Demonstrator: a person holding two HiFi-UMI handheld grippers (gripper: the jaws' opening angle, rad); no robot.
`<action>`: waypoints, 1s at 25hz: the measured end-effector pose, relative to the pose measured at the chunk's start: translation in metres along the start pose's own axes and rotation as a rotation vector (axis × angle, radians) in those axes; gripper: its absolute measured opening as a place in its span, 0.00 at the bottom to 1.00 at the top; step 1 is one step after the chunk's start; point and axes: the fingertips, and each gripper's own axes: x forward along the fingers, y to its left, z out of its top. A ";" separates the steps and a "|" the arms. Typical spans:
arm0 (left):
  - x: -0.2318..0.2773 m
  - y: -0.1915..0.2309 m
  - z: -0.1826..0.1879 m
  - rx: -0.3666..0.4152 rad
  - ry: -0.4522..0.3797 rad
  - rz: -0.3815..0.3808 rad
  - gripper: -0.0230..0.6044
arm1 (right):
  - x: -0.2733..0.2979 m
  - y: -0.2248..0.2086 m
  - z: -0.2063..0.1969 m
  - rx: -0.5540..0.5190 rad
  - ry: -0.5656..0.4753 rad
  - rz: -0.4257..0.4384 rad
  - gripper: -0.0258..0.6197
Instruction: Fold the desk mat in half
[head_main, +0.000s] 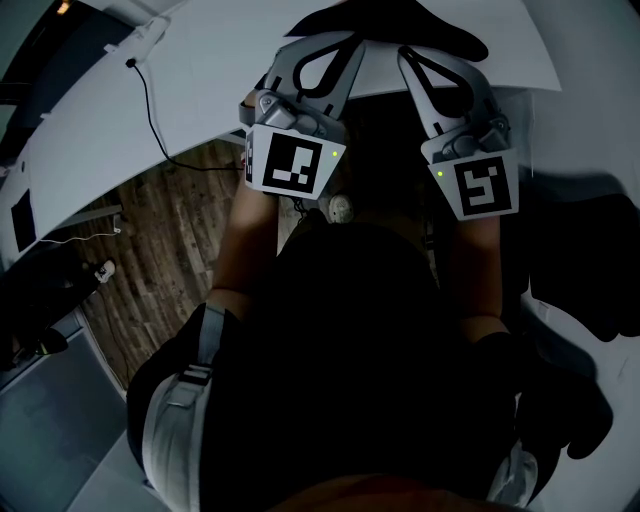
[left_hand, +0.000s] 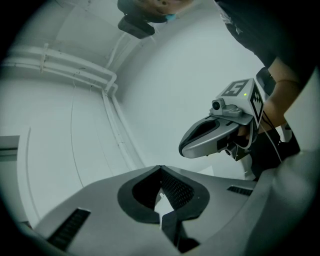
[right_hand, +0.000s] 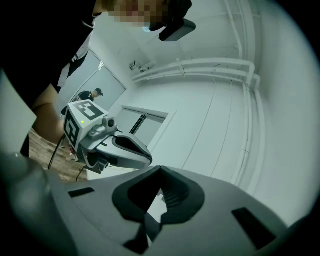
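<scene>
The person holds two grippers, side by side and near each other, over the near edge of one white table (head_main: 200, 70). The left gripper (left_hand: 160, 171) has its two jaws pressed together at the tips, and nothing is between them. The right gripper (right_hand: 160, 172) is the same: its jaws are clenched tight with nothing in them.

Each gripper has one marker cube, so there are two cubes. The left cube (head_main: 293, 163) and the right cube (head_main: 483, 185) both show a square pattern of black and white blocks. Each cube has one tiny green light.

I cannot tell for sure which thing is the desk mat. One dark shape (head_main: 400, 20) lies on the far side of the table, just past the gripper tips, and it may be the mat. Neither gripper has hold of it.

One thin black cable (head_main: 150, 100) runs across the table to the left of the grippers and drops over the table's near edge. Below that edge is a brown wooden floor (head_main: 170, 240). One light shoe (head_main: 341, 208) shows under the table edge, between the two cubes.

Both gripper views look up, away from the table. White pipes (right_hand: 200, 65) run along the wall. One other person (right_hand: 91, 95) stands far off by a doorway.
</scene>
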 end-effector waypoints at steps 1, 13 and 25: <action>0.000 0.001 0.001 0.002 -0.007 0.005 0.06 | 0.001 0.000 0.000 -0.008 0.002 -0.004 0.08; -0.003 0.006 0.007 0.029 0.000 0.028 0.06 | 0.005 -0.002 0.007 -0.036 -0.021 -0.010 0.08; -0.005 0.006 0.007 0.031 -0.007 0.023 0.06 | 0.008 0.003 0.010 -0.063 -0.018 -0.012 0.08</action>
